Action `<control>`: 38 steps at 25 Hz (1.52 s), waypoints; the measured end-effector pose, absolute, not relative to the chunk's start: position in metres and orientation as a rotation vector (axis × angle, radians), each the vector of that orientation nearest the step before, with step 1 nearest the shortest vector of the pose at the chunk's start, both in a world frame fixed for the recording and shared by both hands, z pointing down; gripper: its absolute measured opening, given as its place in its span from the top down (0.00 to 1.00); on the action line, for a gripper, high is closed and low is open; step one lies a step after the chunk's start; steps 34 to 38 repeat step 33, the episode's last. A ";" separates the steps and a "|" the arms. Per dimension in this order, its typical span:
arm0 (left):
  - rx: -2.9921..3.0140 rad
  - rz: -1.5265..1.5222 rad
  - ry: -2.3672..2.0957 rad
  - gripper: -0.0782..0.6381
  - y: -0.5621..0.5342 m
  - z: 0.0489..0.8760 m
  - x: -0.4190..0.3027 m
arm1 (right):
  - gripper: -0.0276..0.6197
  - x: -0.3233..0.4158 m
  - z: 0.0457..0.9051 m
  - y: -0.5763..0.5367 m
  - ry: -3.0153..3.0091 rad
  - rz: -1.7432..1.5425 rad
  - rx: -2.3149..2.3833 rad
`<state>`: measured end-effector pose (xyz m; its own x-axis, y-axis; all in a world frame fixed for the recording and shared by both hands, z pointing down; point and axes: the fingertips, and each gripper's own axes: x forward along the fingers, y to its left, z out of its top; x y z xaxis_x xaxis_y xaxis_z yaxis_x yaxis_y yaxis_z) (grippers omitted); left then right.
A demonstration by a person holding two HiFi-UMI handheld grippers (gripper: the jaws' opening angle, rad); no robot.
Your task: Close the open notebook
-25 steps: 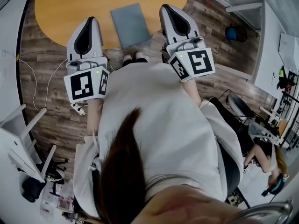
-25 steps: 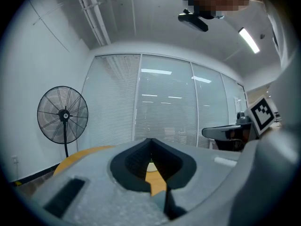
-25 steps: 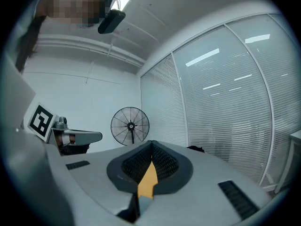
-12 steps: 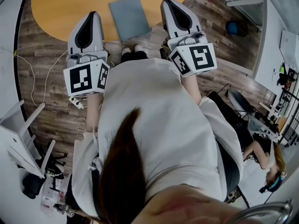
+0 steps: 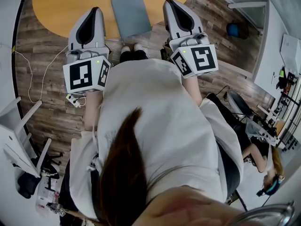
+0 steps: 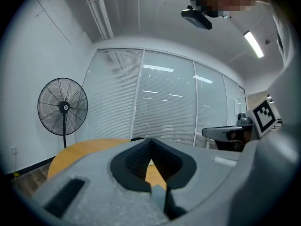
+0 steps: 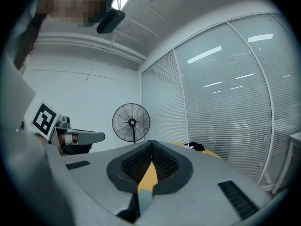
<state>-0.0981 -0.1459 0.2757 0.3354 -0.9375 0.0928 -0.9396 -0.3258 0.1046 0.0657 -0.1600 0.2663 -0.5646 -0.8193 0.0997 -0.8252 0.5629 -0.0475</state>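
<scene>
Notebook (image 5: pixel 130 14): grey-blue cover uppermost, shut flat, lying on the round orange bench (image 5: pixel 61 8) close to its near edge. It sits between the two grippers and apart from both. Only the head view shows it; both gripper views look level across the bench and miss it. Left gripper (image 5: pixel 95 10): fingers clenched tip to tip with nothing between them, to the notebook's left. Right gripper (image 5: pixel 168 2): fingers likewise pressed together and empty, just right of the notebook. Hidden or cut off: the bench's far side runs out of the top of the head view. The person's white shirt (image 5: pixel 164 126) and hair cover the floor beneath the hands, and only the toes of the shoes (image 5: pixel 129 50) show. Open room: bare bench top left of the notebook. Gripper views only: standing fan (image 6: pixel 63 108), blind-covered glass wall (image 6: pixel 164 98), and a small dark item (image 7: pixel 194 146) on the bench's far part, too small to identify. Head view only: white cable (image 5: pixel 28 74) on the wood floor at left, and a second person (image 5: pixel 268 159) at lower right, partly cut by the frame.
</scene>
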 end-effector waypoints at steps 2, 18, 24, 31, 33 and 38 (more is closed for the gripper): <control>2.454 0.021 -1.726 0.87 -0.145 0.276 -0.097 | 0.95 0.063 0.266 -0.158 -2.719 0.132 1.426; 2.476 0.030 -1.640 0.87 -0.149 0.285 -0.080 | 0.95 0.054 0.268 -0.158 -2.688 0.093 1.401; 2.480 0.025 -1.637 0.87 -0.151 0.285 -0.081 | 0.95 0.052 0.266 -0.160 -2.693 0.086 1.404; 2.473 0.026 -1.646 0.87 -0.155 0.285 -0.080 | 0.95 0.056 0.265 -0.164 -2.694 0.078 1.401; 2.473 0.025 -1.650 0.87 -0.156 0.284 -0.081 | 0.95 0.055 0.265 -0.164 -2.695 0.075 1.400; 2.473 0.025 -1.650 0.87 -0.156 0.284 -0.081 | 0.95 0.055 0.265 -0.164 -2.695 0.075 1.400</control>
